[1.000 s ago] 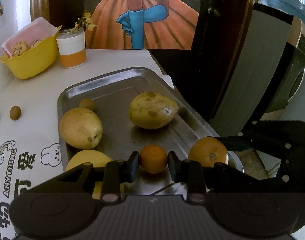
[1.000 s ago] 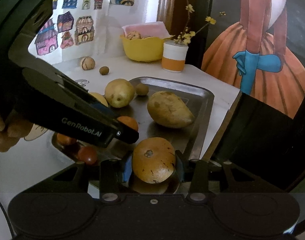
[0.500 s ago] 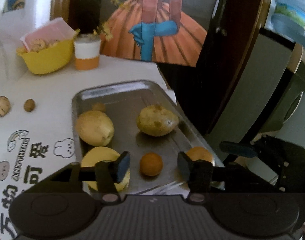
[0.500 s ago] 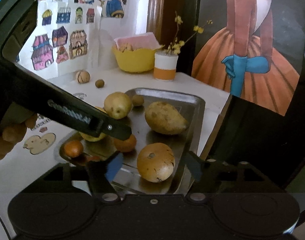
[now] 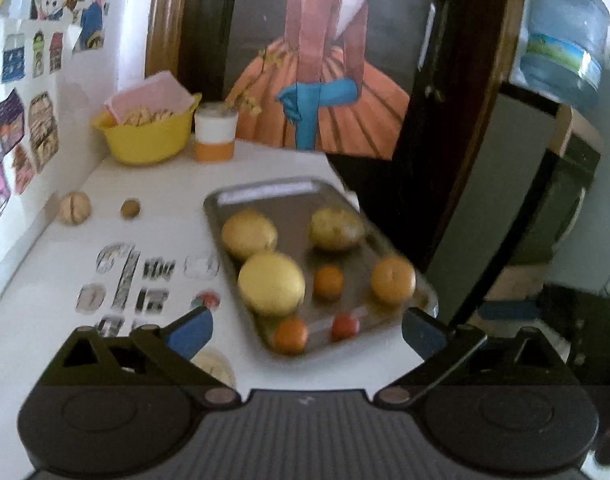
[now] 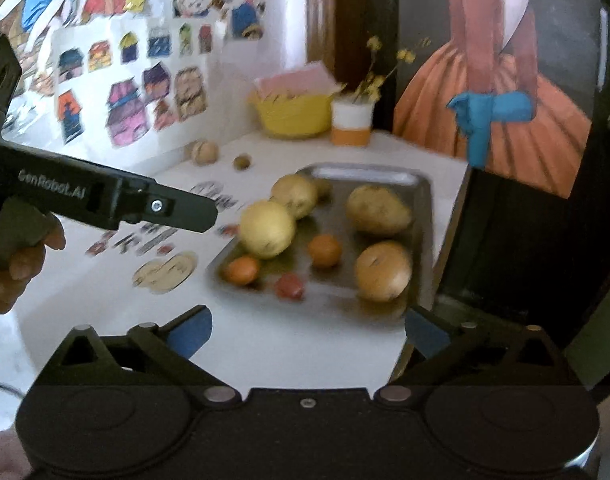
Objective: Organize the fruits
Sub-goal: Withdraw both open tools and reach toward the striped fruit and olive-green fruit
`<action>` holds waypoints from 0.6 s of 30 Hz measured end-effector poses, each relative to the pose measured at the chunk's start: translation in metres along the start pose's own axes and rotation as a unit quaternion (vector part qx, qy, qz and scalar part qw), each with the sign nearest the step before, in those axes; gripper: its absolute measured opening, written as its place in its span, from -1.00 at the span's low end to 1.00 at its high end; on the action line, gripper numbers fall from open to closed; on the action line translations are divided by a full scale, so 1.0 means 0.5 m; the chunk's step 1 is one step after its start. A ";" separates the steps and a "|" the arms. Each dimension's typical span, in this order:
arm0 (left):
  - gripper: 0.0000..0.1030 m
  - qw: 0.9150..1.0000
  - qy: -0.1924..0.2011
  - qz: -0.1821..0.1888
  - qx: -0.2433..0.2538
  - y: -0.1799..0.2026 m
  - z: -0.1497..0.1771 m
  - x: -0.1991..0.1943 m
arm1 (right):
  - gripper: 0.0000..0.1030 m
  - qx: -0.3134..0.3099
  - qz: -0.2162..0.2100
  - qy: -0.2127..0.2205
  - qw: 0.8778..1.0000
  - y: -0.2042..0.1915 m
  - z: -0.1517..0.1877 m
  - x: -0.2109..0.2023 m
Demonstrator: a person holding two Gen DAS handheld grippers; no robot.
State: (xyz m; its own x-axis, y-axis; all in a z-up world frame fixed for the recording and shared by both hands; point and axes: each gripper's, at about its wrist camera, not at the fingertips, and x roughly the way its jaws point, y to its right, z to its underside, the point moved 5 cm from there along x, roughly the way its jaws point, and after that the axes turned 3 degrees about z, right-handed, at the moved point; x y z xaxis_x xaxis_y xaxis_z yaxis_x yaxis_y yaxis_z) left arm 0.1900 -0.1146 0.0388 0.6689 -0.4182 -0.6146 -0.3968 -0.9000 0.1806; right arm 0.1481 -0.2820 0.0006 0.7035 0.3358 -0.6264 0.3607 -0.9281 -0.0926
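Note:
A metal tray [image 5: 265, 191] on the white table holds several fruits. Among them are a yellow round fruit [image 5: 271, 283], a small orange [image 5: 328, 281], a larger orange-brown fruit [image 5: 393, 280] and a small red fruit [image 5: 345, 325]. My left gripper [image 5: 305, 334] hangs open and empty, drawn back above the tray's near end. In the right wrist view the tray [image 6: 365, 170] lies ahead with the orange-brown fruit [image 6: 382, 270] and the small orange [image 6: 325, 250] resting on it. My right gripper [image 6: 309, 330] is open, empty and clear of the tray. The left gripper [image 6: 193, 212] reaches in from the left.
At the back stand a yellow bowl [image 5: 147, 140] and a white and orange cup [image 5: 215, 136]. Two nuts [image 5: 76, 208] lie left of the tray. The table edge [image 6: 449, 240] runs close along the tray's right side, beside a dark door. A hand [image 6: 21, 264] holds the left gripper.
Both grippers opened, the left letting go of the small orange and the right of the orange-brown fruit. Both have pulled back and up from the tray.

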 end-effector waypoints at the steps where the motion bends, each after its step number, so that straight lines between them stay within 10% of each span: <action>1: 0.99 1.000 -0.006 0.001 0.006 -0.004 0.012 -0.013 | 0.99 0.002 -0.007 -0.008 1.000 -0.011 0.003 -0.010; 18: 0.99 0.994 -0.038 -0.082 -0.061 -0.203 0.069 -0.192 | 0.99 -0.039 -0.114 -0.032 0.992 -0.235 -0.115 -0.082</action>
State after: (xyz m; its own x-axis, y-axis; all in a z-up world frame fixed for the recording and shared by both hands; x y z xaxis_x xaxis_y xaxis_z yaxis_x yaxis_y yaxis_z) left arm 0.1443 0.0209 0.0529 0.6671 -0.2592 -0.6984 -0.2044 -0.9652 0.1631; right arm 0.1122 -0.1773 0.0815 0.5583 0.5222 -0.6446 0.5536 -0.8133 -0.1794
